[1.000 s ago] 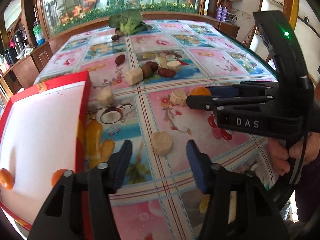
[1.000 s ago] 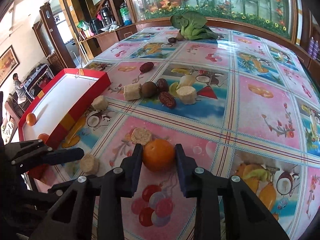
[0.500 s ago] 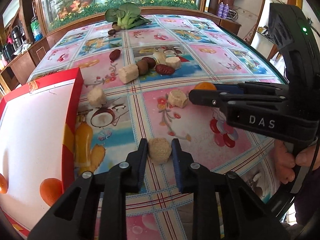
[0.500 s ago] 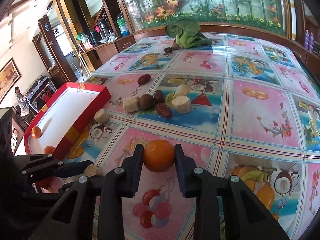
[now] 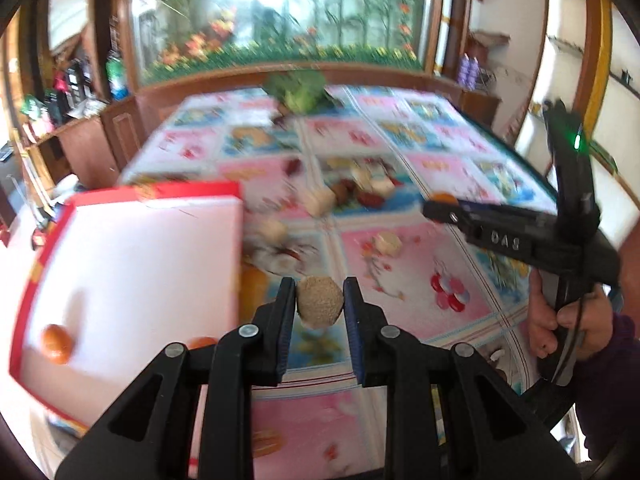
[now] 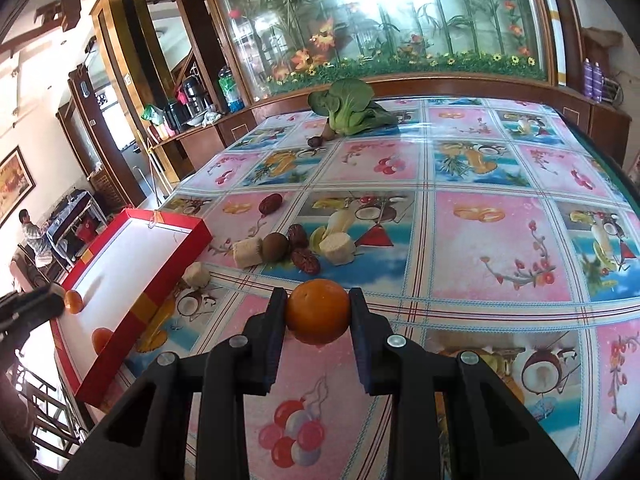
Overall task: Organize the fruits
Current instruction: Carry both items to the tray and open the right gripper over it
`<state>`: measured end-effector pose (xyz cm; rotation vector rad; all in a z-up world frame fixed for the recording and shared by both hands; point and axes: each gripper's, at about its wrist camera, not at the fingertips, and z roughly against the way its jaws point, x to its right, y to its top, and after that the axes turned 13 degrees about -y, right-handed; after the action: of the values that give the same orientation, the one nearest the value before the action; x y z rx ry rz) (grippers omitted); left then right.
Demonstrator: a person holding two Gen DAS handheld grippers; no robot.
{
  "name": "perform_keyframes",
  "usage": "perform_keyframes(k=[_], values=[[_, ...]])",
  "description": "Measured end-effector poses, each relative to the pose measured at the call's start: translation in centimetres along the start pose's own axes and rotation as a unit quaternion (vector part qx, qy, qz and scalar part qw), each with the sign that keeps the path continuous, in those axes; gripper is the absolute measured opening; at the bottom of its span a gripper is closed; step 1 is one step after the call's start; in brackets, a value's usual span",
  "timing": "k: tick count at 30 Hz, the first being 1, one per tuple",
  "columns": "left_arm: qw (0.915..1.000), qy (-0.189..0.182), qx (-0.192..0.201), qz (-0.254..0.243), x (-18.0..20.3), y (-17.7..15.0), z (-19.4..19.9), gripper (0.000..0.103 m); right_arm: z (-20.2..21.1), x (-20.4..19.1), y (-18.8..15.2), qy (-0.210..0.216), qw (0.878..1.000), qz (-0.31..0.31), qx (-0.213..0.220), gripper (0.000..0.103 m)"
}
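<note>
1. Left gripper (image 5: 320,306): we find it clenched on a tan, rough-skinned round piece (image 5: 320,302), pads pressing both its sides; the piece sits clear of the cloth, just right of the tray's near corner; the view is blurred, so we cannot tell what sort of produce it is.
2. Right gripper (image 6: 318,312): clamped on an orange (image 6: 318,311), one pad on each flank; the fruit hangs above a pink square of the tablecloth (image 6: 500,248); in the left wrist view the same tool shows at the right, held by a hand (image 5: 568,322) in a dark sleeve.
3. Red tray (image 6: 172,276): white inside, at the table's left edge; we count two small oranges in it, one (image 6: 73,301) near the left wall, one (image 6: 102,338) near the front corner.
4. Loose stock on the cloth, mid-table: a pale cut block (image 6: 248,252) touching a brown kiwi-like fruit (image 6: 275,246); two dark red dates (image 6: 305,259) beside these; a pale round slice (image 6: 338,248) to their right; a third date (image 6: 270,205) apart, farther back; another pale chunk (image 6: 197,275) just beside the tray's long wall.
5. Far end: a green leafy vegetable (image 6: 348,108) lying on the cloth, a small dark item (image 6: 316,142) near its stem.
</note>
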<state>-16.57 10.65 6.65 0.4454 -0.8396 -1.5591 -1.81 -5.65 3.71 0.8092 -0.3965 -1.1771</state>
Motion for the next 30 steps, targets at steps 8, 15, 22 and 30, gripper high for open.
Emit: perform_keyframes(k=[8, 15, 22, 30], values=[[0.9949, 0.082, 0.052, 0.03, -5.2, -1.0, 5.4, 0.026, 0.3, -3.0, -0.7, 0.054, 0.998, -0.018, -0.017, 0.029], [0.9923, 0.1, 0.041, 0.061, -8.1, -3.1, 5.5, 0.026, 1.2, -13.4, -1.1, 0.146, 0.987, 0.054, -0.026, 0.029], [0.9908, 0.107, 0.036, 0.075, -9.7, -4.6, 6.1, 0.026, 0.6, -19.6, -1.6, 0.174, 0.978, 0.102, -0.043, 0.03], [0.9885, 0.122, 0.023, 0.086, -11.5, -5.8, 5.9, 0.026, -2.7, -23.2, -0.5, 0.154, 0.976, 0.127, -0.089, 0.03]])
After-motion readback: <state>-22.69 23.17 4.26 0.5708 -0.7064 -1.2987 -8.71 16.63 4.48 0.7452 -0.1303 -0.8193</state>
